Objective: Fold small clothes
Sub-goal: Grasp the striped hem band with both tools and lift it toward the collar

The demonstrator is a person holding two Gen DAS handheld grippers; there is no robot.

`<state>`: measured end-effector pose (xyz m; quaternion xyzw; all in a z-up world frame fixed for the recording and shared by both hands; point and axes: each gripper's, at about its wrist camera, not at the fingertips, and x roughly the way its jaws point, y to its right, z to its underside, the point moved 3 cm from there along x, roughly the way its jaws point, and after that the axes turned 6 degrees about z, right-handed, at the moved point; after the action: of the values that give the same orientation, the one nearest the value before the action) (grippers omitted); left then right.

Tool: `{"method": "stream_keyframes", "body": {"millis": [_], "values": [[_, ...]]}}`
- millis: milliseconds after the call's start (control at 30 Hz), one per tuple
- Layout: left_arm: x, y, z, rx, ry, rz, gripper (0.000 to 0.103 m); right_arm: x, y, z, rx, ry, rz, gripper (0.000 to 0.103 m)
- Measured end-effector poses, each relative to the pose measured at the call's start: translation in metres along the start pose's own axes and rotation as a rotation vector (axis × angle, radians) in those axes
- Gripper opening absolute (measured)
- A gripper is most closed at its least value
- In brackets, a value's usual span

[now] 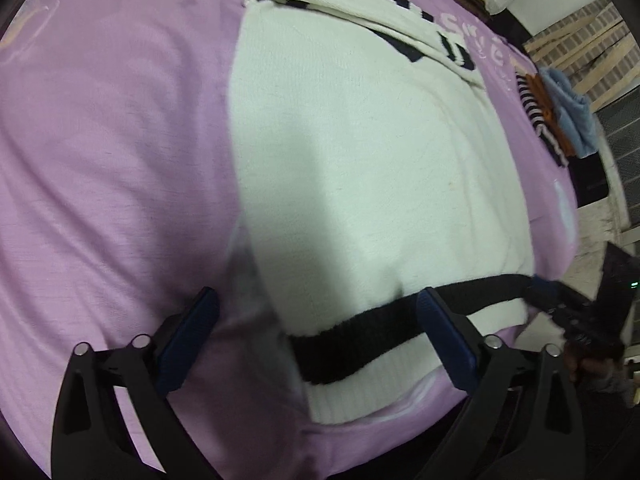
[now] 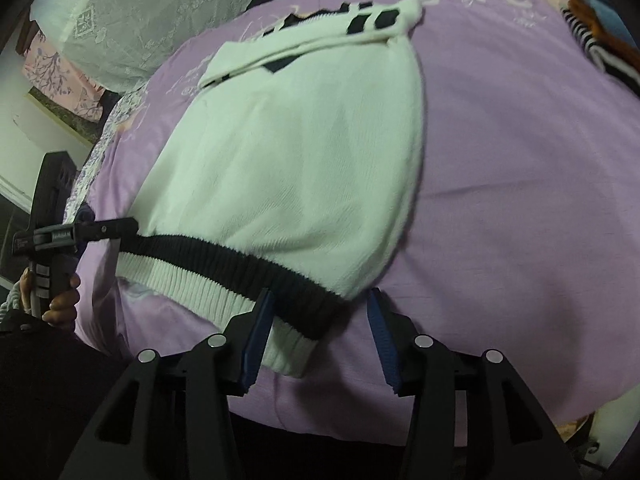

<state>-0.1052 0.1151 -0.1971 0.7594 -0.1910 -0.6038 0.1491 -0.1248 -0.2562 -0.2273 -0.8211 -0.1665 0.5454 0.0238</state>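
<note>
A white knit sweater (image 1: 360,160) with a black band and white ribbing at its hem lies flat on the lilac bedsheet (image 1: 100,160). Its black-patterned top part is folded over at the far end. My left gripper (image 1: 318,306) stands wide open over the hem's left end, and its pads are clear of the cloth. My right gripper (image 2: 320,314) is open astride the hem's right corner (image 2: 320,312). Its right pad stands apart from the sweater (image 2: 300,160). A hand (image 2: 60,300) holds the left gripper's handle at the left.
Folded striped, orange and blue clothes (image 1: 560,112) lie at the bed's far right. A white lace pillow (image 2: 140,12) sits at the head on the left. The bed's near edge runs just below both grippers. Wooden slats (image 1: 580,40) stand beyond the bed.
</note>
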Motion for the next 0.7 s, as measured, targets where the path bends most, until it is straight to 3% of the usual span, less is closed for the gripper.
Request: {"method": "stream_keyframes", "body": {"millis": [300,467,600,633,667,700], "values": [[0.027,0.015,-0.01,0.022,-0.024,0.033,0.087,0.006,0.003,-0.007,0.075,0.009,-0.064,0.05],[0.027,0.014,-0.009,0.001,-0.022,0.086,0.073,0.007,-0.001,-0.009,0.069,0.015,-0.064,0.05],[0.028,0.011,-0.015,-0.043,-0.008,0.101,0.073,0.011,-0.004,-0.013,0.076,0.014,-0.069,0.047],[0.029,0.013,-0.015,-0.03,-0.009,0.092,0.073,0.012,-0.003,-0.013,0.084,0.012,-0.075,0.043],[0.029,0.016,-0.014,-0.016,-0.009,0.086,0.07,0.011,-0.002,-0.012,0.091,0.013,-0.08,0.03],[0.028,0.018,-0.013,-0.004,-0.007,0.08,0.057,0.01,-0.001,-0.012,0.097,0.016,-0.086,0.022]]}}
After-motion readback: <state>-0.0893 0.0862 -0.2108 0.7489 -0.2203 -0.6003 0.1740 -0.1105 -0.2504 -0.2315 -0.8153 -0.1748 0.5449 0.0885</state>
